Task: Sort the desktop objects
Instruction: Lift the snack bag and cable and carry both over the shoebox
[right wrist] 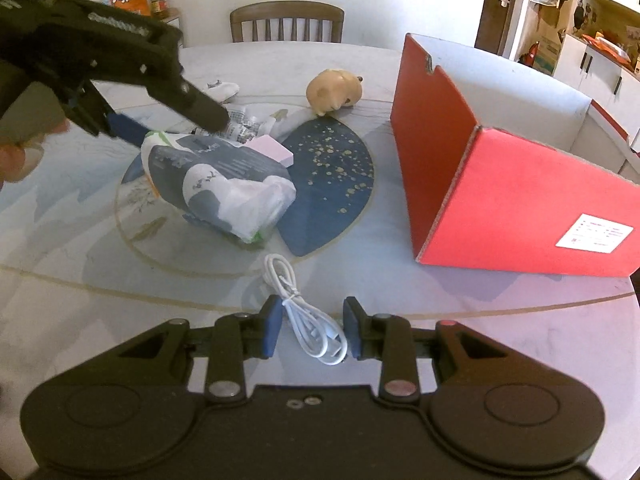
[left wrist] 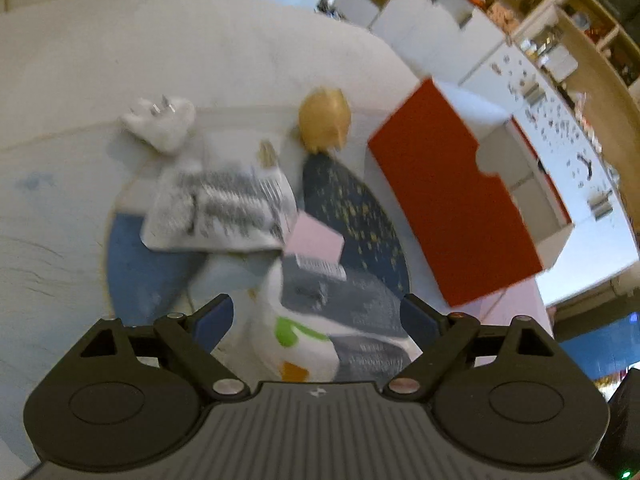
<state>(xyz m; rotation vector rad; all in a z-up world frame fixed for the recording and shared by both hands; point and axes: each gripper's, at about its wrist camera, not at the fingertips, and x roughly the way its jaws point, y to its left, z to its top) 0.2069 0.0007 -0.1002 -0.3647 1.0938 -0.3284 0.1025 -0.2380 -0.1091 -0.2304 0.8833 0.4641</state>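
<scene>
Currently the left gripper (left wrist: 316, 316) stands with jaws apart around the plastic bag (right wrist: 224, 188), pads not pressing it, on the table (right wrist: 100, 320) left of the red box (right wrist: 500, 184). The right gripper (right wrist: 310, 330) is clamped on the white cable (right wrist: 310, 326) nearer than the box. If the loose cable loops snag, it could slip; the soft bag could sag out of a shallow grip.

Left gripper (left wrist: 316, 316): jaws spread wide — angled down, nothing pinched.
Right gripper (right wrist: 310, 326): jaws drawn in, angled down.
Hand (right wrist: 16, 148): gripping the left gripper's handle.
</scene>
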